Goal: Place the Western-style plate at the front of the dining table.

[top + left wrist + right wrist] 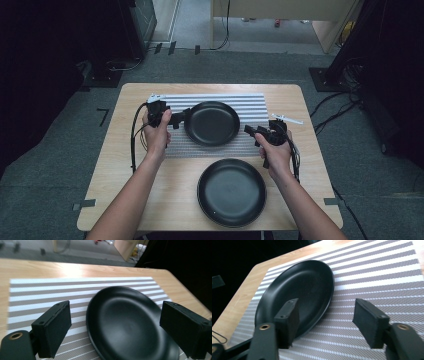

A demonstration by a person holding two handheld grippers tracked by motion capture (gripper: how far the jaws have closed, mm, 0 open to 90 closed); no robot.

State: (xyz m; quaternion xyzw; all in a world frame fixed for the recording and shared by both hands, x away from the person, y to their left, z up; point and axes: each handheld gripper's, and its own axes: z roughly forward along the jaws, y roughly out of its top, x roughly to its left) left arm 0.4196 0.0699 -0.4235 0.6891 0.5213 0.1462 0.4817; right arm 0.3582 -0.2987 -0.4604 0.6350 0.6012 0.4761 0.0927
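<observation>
A black plate (212,122) lies on a striped placemat (250,107) in the middle of the wooden table. My left gripper (179,119) sits at the plate's left rim, open, its jaws wide apart on either side of the plate (125,322). My right gripper (250,131) is to the right of that plate, open, pointing at its rim; in the right gripper view the plate (297,290) lies beyond the left jaw. A second black plate (231,191) rests on bare wood near the front edge, between the forearms.
The wooden table (125,150) stands on grey carpet. Cables (135,145) trail from both grippers along the table. Dark equipment and cables lie on the floor to the left and right of the table.
</observation>
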